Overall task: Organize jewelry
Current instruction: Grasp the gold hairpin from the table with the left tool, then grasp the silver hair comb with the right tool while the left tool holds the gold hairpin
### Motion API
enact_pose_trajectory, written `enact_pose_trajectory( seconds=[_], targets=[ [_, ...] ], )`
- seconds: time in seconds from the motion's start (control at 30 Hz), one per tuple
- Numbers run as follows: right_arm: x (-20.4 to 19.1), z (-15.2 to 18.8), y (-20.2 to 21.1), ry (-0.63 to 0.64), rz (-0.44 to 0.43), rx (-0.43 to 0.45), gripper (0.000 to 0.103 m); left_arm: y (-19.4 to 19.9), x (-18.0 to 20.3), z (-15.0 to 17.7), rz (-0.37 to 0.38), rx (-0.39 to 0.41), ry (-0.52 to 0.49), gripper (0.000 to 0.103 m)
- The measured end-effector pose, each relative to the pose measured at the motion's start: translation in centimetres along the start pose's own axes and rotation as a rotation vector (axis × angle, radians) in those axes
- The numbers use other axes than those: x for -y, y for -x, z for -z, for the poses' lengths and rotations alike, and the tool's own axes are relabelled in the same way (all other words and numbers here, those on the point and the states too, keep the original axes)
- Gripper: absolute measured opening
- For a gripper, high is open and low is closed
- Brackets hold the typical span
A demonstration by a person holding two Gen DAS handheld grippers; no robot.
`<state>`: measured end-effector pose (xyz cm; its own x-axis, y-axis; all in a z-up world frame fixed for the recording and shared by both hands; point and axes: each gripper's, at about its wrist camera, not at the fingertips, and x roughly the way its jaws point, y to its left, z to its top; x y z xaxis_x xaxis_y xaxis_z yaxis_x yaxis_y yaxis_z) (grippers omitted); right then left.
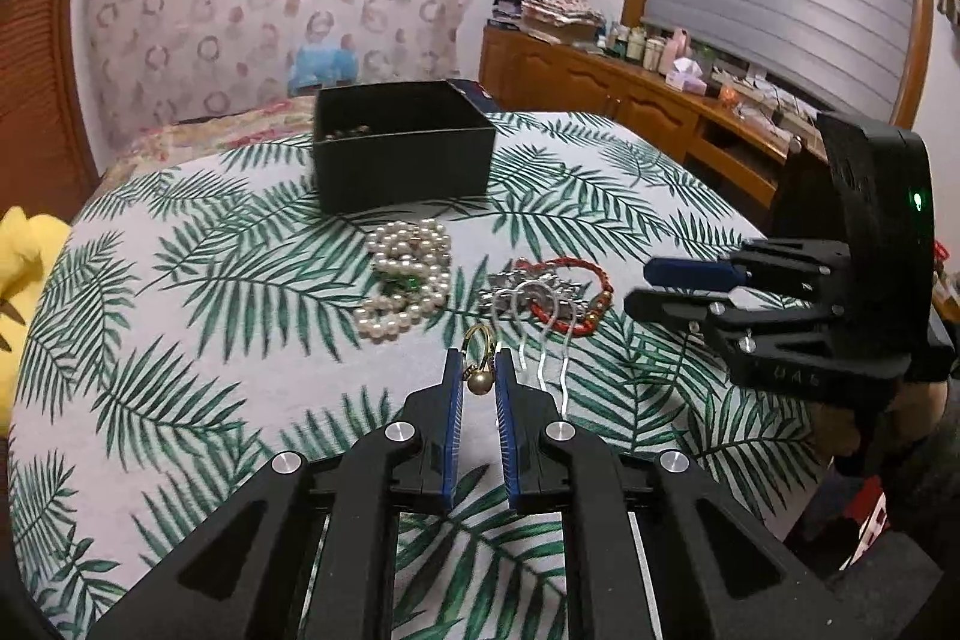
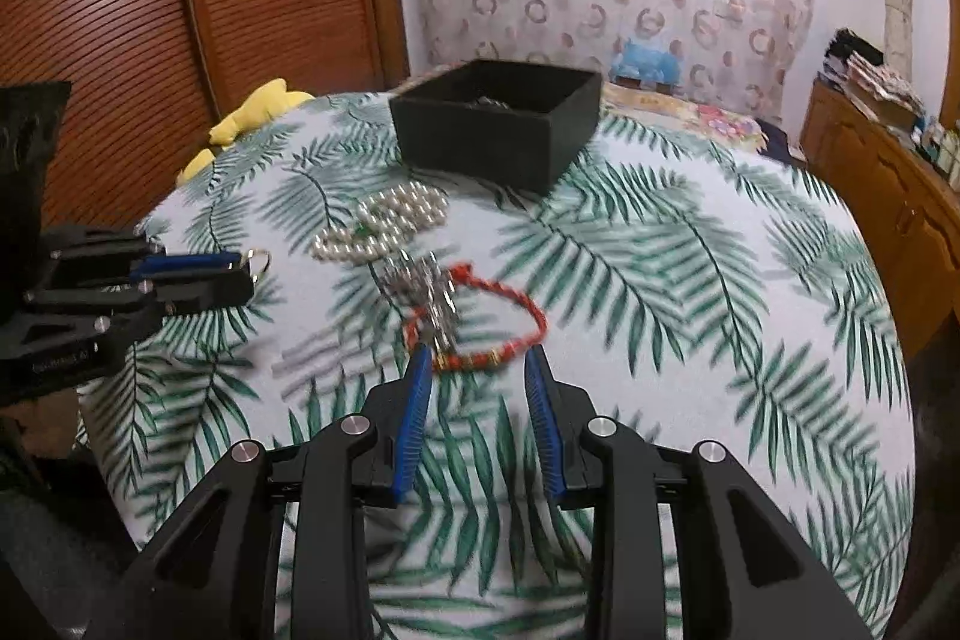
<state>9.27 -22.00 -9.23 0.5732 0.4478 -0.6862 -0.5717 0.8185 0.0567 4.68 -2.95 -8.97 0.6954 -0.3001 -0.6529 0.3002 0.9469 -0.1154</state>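
Left wrist view shows my left gripper (image 1: 478, 370) squeezed tight on a little gold ring (image 1: 480, 345) with a round, smooth pearl ball on it, lifted just above the cloth. Its fingers (image 1: 451, 418) are flat blue pads with tiny ridges, set in hard black plastic. My right gripper (image 2: 478, 370) sits part way open with nothing between its pads, right beside a red bracelet (image 2: 480, 322) made of twisted cord with small gold beads. A shiny silver hair comb (image 1: 528, 307) with long wavy prongs lies on top of the red loop. Next to it is a bumpy heap of round white pearl necklace (image 1: 408, 277) with a green bit in the middle. Behind the pearls stands a square black box (image 1: 402, 151), open on top, with some small things inside. Everything rests on a soft white cloth (image 1: 198, 280) printed with green feathery leaves.
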Motion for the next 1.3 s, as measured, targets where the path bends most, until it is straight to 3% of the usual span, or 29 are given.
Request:
enact_pose_trajectory(
  seconds=[0.3, 0.7, 0.77, 0.8, 0.9, 1.3],
  targets=[
    [-0.8, -2.9, -3.7, 0.037, -0.069, -0.07, 0.035, 0.8, -1.7, 0.5, 0.008, 0.025, 0.046, 0.01],
    [-1.1, -3.2, -5.2, 0.035, -0.116, -0.122, 0.035, 0.9, -1.8, 0.8, 0.018, 0.025, 0.051, 0.01],
    [-1.0, -3.2, -5.2, 0.033, -0.123, -0.118, 0.033, 0.9, -1.8, 0.8, 0.02, 0.024, 0.051, 0.01],
    [-1.0, -3.1, -5.2, 0.031, -0.125, -0.118, 0.024, 0.9, -1.8, 0.8, 0.02, 0.024, 0.051, 0.01],
    [-0.9, -3.2, -5.0, 0.018, -0.134, -0.111, 0.018, 0.9, -1.8, 0.8, 0.019, 0.022, 0.049, 0.01],
    [-1.7, -4.7, -2.1, 0.03, -0.149, -0.017, 0.014, 0.9, -1.9, 0.7, 0.012, 0.029, 0.049, 0.01]
  ],
)
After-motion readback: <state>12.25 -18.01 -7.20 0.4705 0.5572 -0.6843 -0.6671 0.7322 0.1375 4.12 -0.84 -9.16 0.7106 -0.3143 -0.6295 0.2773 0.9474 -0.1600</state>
